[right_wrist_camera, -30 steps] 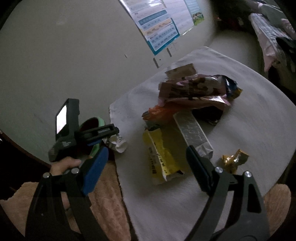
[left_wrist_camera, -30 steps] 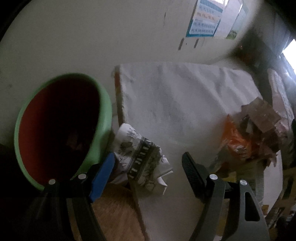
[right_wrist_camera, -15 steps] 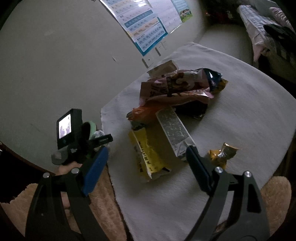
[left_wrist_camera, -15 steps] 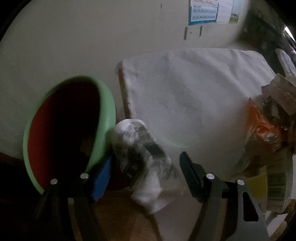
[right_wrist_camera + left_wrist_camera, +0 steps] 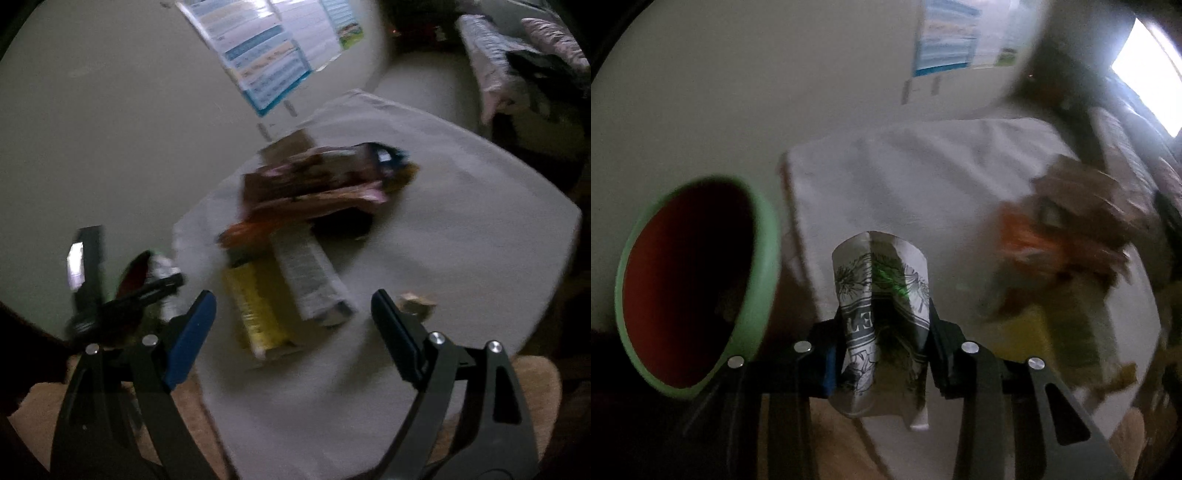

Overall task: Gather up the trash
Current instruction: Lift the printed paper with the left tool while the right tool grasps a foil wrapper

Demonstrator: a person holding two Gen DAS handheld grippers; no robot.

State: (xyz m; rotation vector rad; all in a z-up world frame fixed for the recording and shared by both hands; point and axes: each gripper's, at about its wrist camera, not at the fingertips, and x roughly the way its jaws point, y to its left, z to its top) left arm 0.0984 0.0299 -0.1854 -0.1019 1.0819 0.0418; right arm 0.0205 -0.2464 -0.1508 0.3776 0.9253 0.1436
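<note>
Blue-edged poster [image 5: 266, 59] on pale wall; white cloth [image 5: 461, 229] over tan bench [image 5: 33, 421]; bright window [image 5: 1148, 70] far right.

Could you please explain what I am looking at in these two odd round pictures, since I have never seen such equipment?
No robot here: a person holds a two-finger gripper in each hand, each carrying a fisheye camera that looks along its fingers. The left view shows the left gripper closing its fingers on a crumpled printed wrapper, next to a green bin with a red inside. The right view shows the right gripper, open and empty, above a white cloth strewn with trash: a yellow packet, a grey box, a brown bag and a small gold wrapper. The pictures are blurred.
</note>
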